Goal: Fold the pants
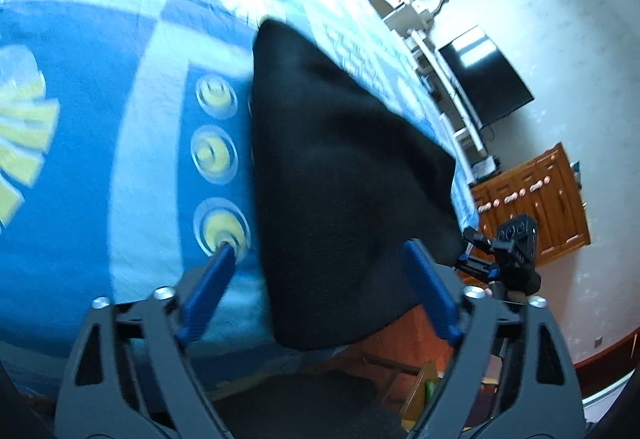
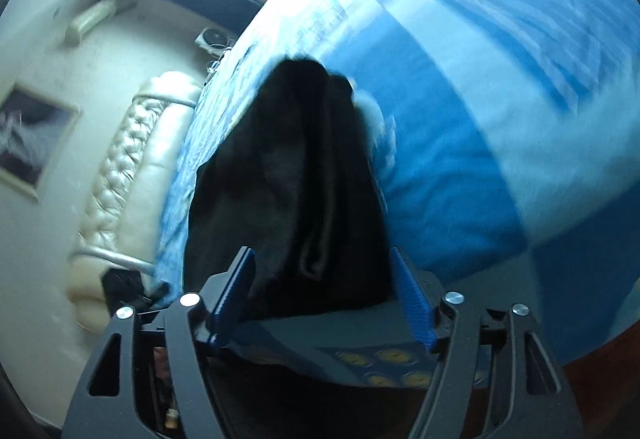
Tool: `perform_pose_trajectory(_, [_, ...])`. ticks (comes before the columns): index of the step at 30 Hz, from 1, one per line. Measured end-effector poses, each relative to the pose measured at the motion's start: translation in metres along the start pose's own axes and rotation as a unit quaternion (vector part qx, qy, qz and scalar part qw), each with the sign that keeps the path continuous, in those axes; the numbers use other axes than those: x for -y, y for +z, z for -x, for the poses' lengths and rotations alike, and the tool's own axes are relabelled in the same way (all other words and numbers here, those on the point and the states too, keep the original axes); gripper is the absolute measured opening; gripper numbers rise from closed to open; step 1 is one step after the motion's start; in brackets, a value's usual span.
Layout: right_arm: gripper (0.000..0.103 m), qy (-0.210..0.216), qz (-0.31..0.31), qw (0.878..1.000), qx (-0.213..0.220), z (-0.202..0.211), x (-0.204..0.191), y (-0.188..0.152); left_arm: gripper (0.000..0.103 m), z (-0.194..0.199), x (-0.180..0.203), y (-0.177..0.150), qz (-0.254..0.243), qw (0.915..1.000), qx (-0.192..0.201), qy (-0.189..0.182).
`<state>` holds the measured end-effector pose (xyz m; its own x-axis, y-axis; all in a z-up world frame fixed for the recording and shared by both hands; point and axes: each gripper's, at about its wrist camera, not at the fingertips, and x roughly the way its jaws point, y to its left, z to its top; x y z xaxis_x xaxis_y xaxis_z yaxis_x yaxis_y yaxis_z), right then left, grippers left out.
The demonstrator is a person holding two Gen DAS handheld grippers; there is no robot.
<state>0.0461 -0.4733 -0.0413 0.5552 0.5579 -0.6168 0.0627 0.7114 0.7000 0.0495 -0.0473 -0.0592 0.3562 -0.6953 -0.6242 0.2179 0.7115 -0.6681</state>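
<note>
Black pants (image 1: 340,175) lie folded on the blue patterned bedspread (image 1: 120,127) near the bed's edge. My left gripper (image 1: 320,259) is open, its blue fingers (image 1: 208,291) on either side of the near end of the pants, not closed on them. In the right wrist view the pants (image 2: 296,191) show folded layers and lie between the open fingers (image 2: 412,299) of my right gripper (image 2: 324,259). The right gripper also shows in the left wrist view (image 1: 508,255) beyond the pants' right corner.
The bed's edge runs close below the pants, with wood floor (image 1: 420,335) beneath. A black TV (image 1: 484,79) and a wooden cabinet (image 1: 536,203) stand by the wall. A padded cream headboard (image 2: 132,167) and a framed picture (image 2: 32,143) are on the left.
</note>
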Motion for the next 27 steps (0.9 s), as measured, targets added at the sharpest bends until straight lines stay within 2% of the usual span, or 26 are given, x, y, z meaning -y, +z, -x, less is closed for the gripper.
perform_pose_trajectory(3, [0.077,0.009,-0.001,1.0,0.009,-0.006,-0.003,0.017,0.088,-0.005,-0.008,0.021,0.003,1.0,-0.004,-0.008])
perform_pose_trajectory(7, [0.077,0.005,-0.007,1.0,0.0,-0.034,-0.003,0.045,0.088,-0.026,-0.01,0.046,0.014,0.9998,-0.015,-0.006])
perform_pose_trajectory(11, [0.077,0.03,-0.032,0.999,0.003,-0.06,-0.001,0.066,0.088,-0.052,-0.006,0.067,0.017,0.9995,-0.025,-0.008])
perform_pose_trajectory(18, [0.077,0.059,-0.052,0.997,-0.011,-0.083,-0.001,0.076,0.088,-0.08,-0.015,0.088,0.029,0.9987,-0.04,-0.009])
perform_pose_trajectory(20, [0.067,0.042,-0.04,0.998,-0.022,-0.087,-0.003,0.075,0.088,-0.081,-0.022,0.091,0.035,0.9984,-0.04,-0.019])
perform_pose_trajectory(21, [0.056,0.027,-0.037,0.999,-0.029,-0.089,-0.002,0.076,0.088,-0.081,-0.024,0.093,0.035,0.9983,-0.04,-0.023])
perform_pose_trajectory(22, [0.051,0.022,-0.036,0.999,-0.032,-0.09,0.001,0.075,0.087,-0.082,-0.024,0.094,0.035,0.9983,-0.039,-0.024])
perform_pose_trajectory(23, [0.049,0.022,-0.036,0.999,-0.033,-0.091,0.001,0.075,0.085,-0.083,-0.024,0.095,0.033,0.9984,-0.04,-0.022])
perform_pose_trajectory(25, [0.046,0.022,-0.036,0.999,-0.032,-0.092,0.001,0.074,0.07,-0.085,-0.022,0.094,0.015,0.999,-0.042,0.005])
perform_pose_trajectory(27, [0.045,0.026,-0.037,0.999,-0.028,-0.093,0.001,0.073,0.063,-0.087,-0.019,0.092,-0.001,0.9988,-0.043,0.023])
